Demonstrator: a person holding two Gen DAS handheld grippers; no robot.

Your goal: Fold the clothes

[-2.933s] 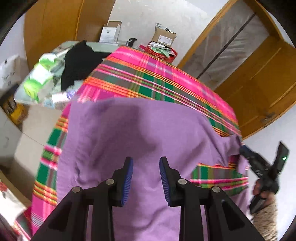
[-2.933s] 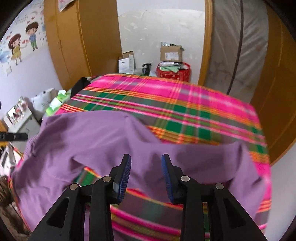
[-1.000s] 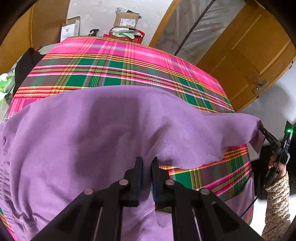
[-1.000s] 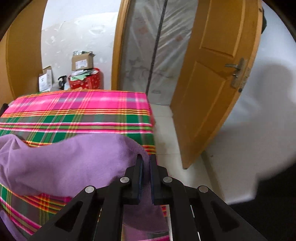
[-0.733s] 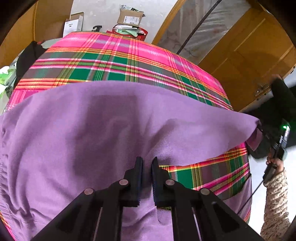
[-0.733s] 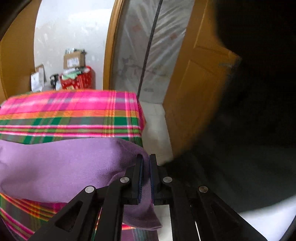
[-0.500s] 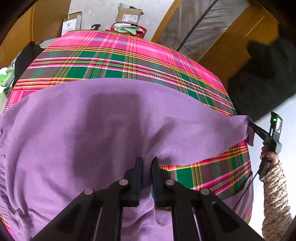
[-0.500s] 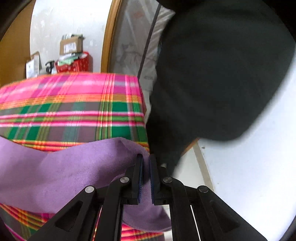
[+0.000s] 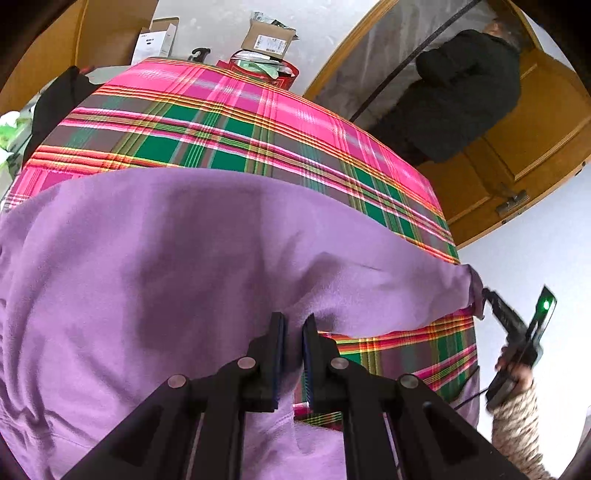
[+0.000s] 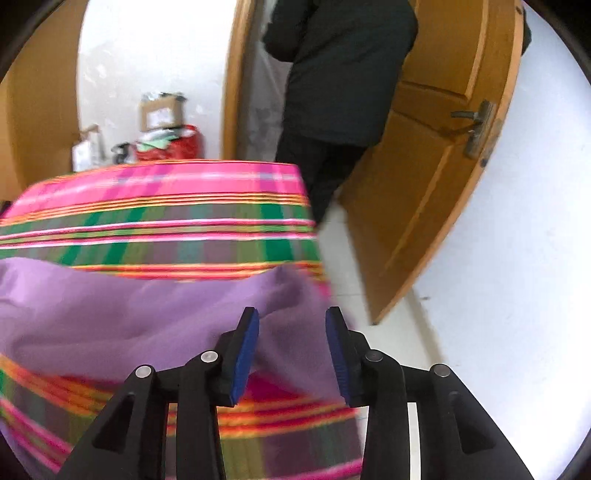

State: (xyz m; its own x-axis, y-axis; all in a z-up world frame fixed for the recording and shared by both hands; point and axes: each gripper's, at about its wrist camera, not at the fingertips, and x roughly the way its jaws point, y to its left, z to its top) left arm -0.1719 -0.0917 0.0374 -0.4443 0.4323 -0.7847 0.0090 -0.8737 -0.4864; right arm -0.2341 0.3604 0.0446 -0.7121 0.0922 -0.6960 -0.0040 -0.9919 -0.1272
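Behind the plaid-covered desk [image 9: 229, 122] stood a wooden door [image 10: 436, 177] and a person in dark clothes [image 10: 332, 74] at the doorway. Your purple garment [image 9: 166, 266] lay spread over the near part of the desk, its edge folded back across the plaid. Your left gripper [image 9: 293, 354] had its fingers [image 9: 276, 350] nearly together, pinching a fold of the garment. Your right gripper [image 10: 291, 347] was opening its fingers [image 10: 244, 347]; the garment's corner sat between them, no longer pressed. Boxes [image 9: 267, 35] and a red basket [image 10: 177, 146] sat beyond the desk.
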